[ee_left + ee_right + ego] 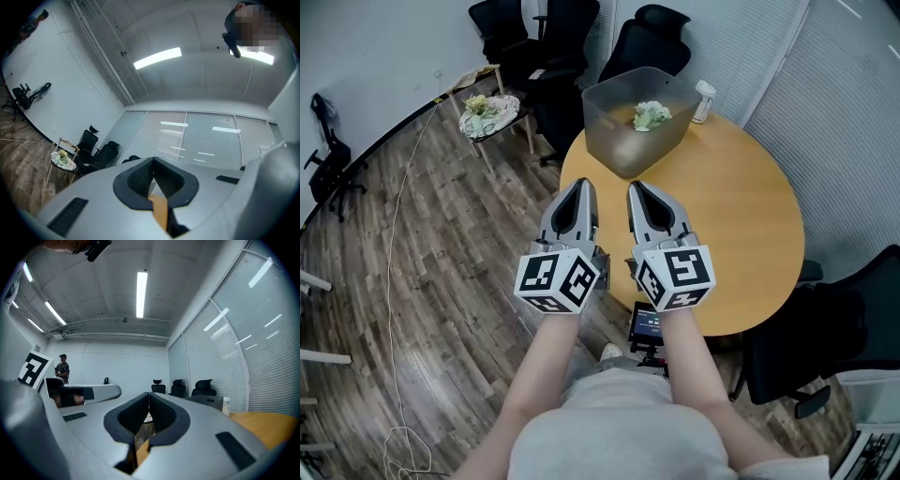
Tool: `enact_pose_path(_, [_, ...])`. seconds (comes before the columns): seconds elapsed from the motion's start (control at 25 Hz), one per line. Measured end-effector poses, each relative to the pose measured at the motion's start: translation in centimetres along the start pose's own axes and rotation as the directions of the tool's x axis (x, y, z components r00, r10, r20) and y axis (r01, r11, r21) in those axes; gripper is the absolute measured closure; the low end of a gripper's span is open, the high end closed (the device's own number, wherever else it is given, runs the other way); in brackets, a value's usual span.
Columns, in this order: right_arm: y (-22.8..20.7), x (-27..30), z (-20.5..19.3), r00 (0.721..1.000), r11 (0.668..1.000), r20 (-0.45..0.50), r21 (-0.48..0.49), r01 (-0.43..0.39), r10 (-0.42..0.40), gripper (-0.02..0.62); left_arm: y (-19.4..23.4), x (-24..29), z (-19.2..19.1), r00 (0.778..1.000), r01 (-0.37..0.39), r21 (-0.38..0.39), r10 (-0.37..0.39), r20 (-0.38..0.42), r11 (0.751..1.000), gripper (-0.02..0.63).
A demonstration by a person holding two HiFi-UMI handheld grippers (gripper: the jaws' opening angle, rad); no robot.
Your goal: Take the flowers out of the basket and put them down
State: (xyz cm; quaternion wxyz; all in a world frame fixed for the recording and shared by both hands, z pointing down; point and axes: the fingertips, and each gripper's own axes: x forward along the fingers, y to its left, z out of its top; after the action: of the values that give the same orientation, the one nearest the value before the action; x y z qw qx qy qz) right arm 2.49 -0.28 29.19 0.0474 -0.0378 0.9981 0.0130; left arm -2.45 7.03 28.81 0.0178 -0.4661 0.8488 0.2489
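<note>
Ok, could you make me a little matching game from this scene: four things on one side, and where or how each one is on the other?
Things:
1. basket
2. cup
3. side table
4. right gripper

Place or state:
A. shut, nothing in it
B. on the floor, by the black chairs
C. on the round table, with flowers inside
D. on the round table, just beside the basket, at the far edge

Pairs: 1-C, 2-D, 3-B, 4-A
</note>
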Motion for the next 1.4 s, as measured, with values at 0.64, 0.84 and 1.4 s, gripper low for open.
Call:
enact_pose_path(0.64, [-2.0, 9.1, -0.3, 0.971, 0.971, 0.003, -0.012, 0.238, -0.238, 0.571, 5.8, 9.4, 1.1, 0.967, 0.226, -0.023, -0.227, -0.113, 0.974, 0.601])
enact_pose_path(0.84, [-2.6, 10.7, -0.5, 0.949, 0.949, 0.004, -0.012, 0.315, -0.315, 0.571, 6.9, 11.3, 1.2, 0.944, 0.294, -0.041, -0.297, -0.145, 0.955, 0.601])
enact_pose_path(1.4, [-2.8, 13.9, -1.5, 0.91, 0.909, -0.048, -0.086, 0.407, -0.412, 0.571, 11.1, 14.3, 1.1, 0.911, 0.359, -0.118, -0.375, -0.173, 0.926, 0.601])
